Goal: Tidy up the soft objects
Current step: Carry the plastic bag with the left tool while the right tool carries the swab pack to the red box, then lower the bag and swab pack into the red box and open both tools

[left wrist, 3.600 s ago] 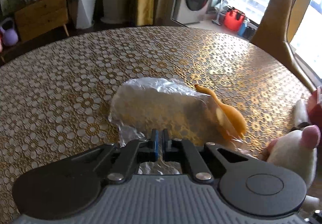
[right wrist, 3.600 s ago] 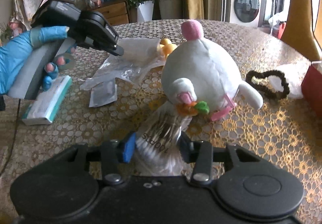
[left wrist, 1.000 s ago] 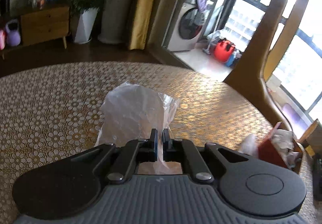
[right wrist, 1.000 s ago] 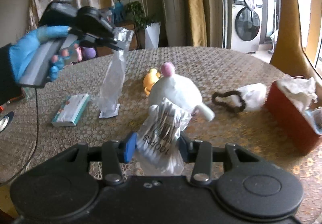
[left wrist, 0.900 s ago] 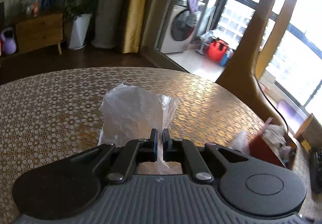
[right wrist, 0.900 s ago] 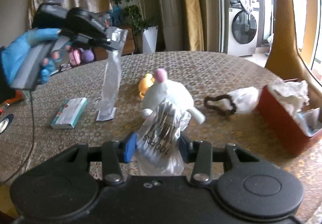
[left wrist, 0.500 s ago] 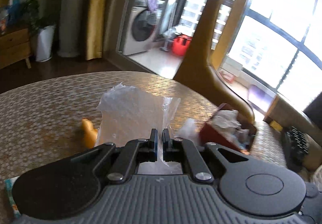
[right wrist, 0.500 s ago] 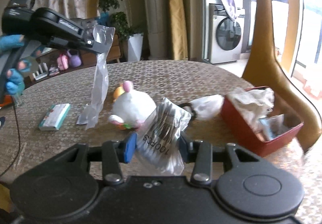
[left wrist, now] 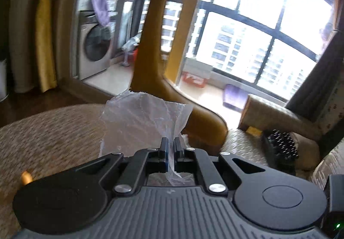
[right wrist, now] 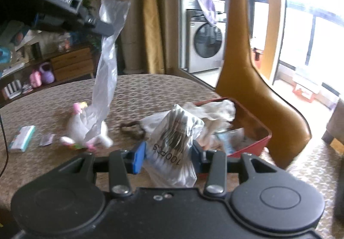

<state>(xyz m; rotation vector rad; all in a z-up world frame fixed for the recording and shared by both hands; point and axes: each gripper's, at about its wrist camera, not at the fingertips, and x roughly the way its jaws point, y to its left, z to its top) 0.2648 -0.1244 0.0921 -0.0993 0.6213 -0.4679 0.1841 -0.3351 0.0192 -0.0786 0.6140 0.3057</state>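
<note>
My left gripper [left wrist: 171,153] is shut on a clear plastic bag [left wrist: 142,123] and holds it high above the table. The right wrist view shows that gripper [right wrist: 105,29] at upper left with the bag [right wrist: 105,80] hanging down from it. My right gripper [right wrist: 166,154] is shut on a clear packet of cotton swabs [right wrist: 172,146] marked 100PCS, held above the table just left of a red box [right wrist: 255,133]. A white plush toy [right wrist: 79,129] lies on the table behind the hanging bag.
The red box holds crumpled white bags [right wrist: 217,110]. A dark hair tie [right wrist: 132,129], a small packet [right wrist: 46,140] and a teal box [right wrist: 22,138] lie on the patterned table [right wrist: 150,90]. A tan chair back [right wrist: 247,67] stands right of the table.
Both grippers have swung right toward the red box and the window, each keeping its load. The plastic bag was lifted off the table and now hangs in the air.
</note>
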